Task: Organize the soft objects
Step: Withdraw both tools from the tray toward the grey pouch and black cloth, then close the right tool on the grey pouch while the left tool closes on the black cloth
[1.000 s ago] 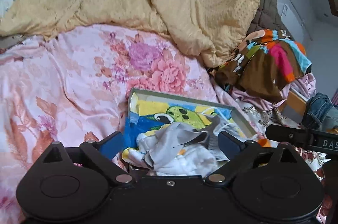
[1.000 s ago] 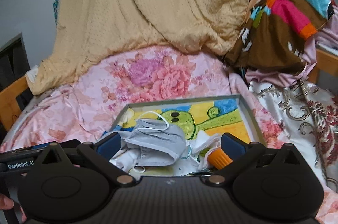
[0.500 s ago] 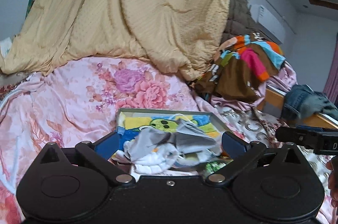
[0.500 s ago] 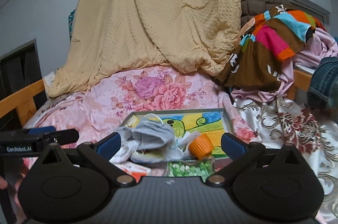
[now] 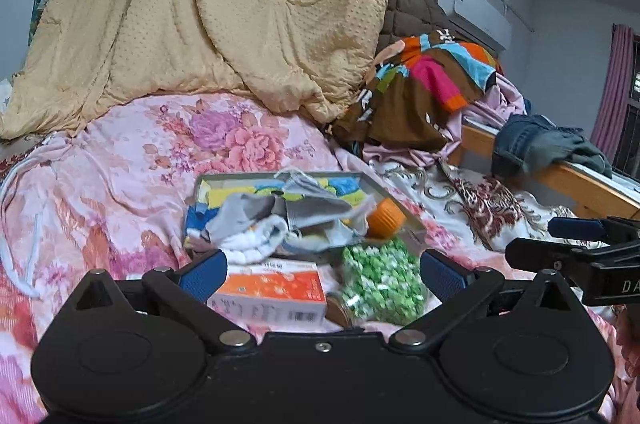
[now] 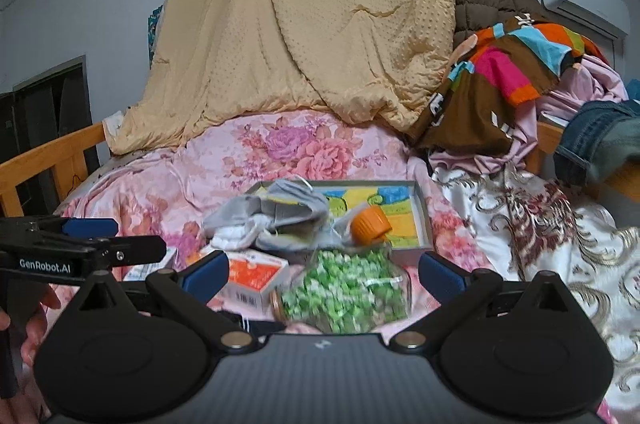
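A shallow grey-rimmed tray with a colourful cartoon bottom lies on the pink floral bedspread. In it sits a heap of soft things: a grey face mask and white socks. An orange bottle cap lies at the tray's near right. My left gripper is open, low and in front of the tray. My right gripper is open too, beside it, with nothing held.
An orange-and-white box and a bag of green pieces lie just before the tray. A beige quilt is piled behind, a striped garment at right, jeans on the wooden rail.
Both grippers have pulled back and away from the tray, still open. The box and green bag have come into view in front of the tray.
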`<state>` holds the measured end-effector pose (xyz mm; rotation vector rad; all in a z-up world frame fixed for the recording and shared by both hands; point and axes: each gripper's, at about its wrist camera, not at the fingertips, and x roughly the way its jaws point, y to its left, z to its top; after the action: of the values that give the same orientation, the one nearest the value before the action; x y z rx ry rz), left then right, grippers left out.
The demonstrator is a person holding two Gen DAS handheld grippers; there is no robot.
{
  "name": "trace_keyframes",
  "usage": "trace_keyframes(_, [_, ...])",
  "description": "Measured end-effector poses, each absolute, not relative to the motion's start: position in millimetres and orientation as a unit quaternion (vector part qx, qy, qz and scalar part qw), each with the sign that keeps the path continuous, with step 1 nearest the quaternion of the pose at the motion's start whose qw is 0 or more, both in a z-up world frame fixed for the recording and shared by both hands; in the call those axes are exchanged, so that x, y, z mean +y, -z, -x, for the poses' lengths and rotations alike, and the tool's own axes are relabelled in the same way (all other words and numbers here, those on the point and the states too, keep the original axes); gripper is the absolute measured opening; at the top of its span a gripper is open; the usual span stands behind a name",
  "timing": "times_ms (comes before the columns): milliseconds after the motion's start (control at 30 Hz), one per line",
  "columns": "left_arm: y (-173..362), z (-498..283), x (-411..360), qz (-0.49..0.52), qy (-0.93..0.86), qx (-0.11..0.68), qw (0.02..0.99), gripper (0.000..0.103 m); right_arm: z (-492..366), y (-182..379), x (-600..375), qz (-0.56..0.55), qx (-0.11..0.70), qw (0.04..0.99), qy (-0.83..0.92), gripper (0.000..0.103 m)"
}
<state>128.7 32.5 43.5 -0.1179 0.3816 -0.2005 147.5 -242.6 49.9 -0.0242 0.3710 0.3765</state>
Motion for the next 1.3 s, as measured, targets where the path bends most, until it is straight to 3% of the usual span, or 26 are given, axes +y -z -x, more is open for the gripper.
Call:
trace_keyframes(567, [-22.0, -107.1, 19.0, 0.053, 0.102, 0.236, 0.965, 0.102, -112.0, -6.2, -278.4, -0.002, 0.237, 0.959, -0.157, 0.103])
trace_keyframes(1300, [18.2, -127.7, -2.9, 0.004, 0.124, 0.338, 0.933, 0.102, -120.3, 36.7, -243.2, 0.025, 0.356, 0.899, -0.254, 0.103])
